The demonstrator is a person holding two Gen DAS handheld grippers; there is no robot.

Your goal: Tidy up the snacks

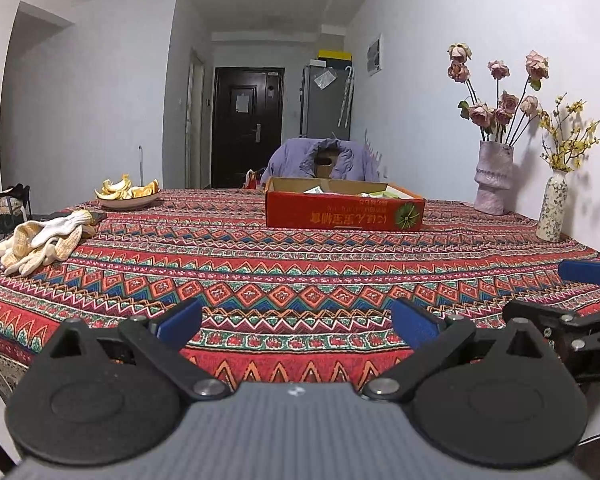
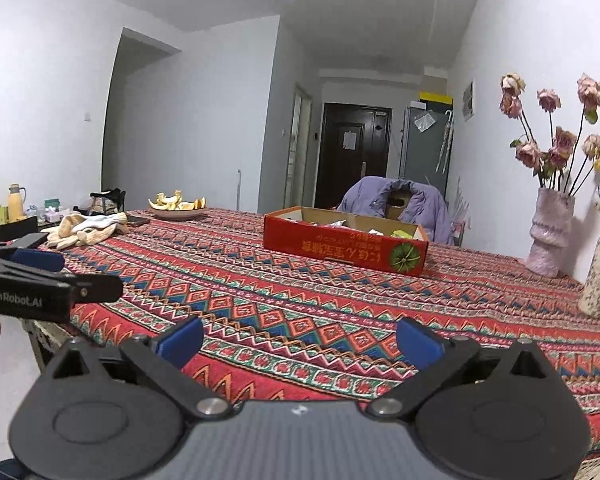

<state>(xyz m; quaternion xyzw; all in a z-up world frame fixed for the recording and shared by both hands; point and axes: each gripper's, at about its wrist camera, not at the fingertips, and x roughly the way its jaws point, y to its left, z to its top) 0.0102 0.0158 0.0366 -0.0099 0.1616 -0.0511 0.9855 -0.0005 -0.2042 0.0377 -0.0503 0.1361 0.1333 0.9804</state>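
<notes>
A shallow red cardboard box holding several snack packets sits at the far middle of the table with the patterned red cloth. It also shows in the right wrist view, with packets inside. My left gripper is open and empty above the near table edge, far from the box. My right gripper is open and empty, also over the near edge. Each gripper shows at the side of the other's view: the right one, the left one.
A plate of orange peels and a pair of work gloves lie at the far left. A pink vase of dried roses and a small floral vase stand at the right by the wall. A chair with a purple jacket stands behind the box.
</notes>
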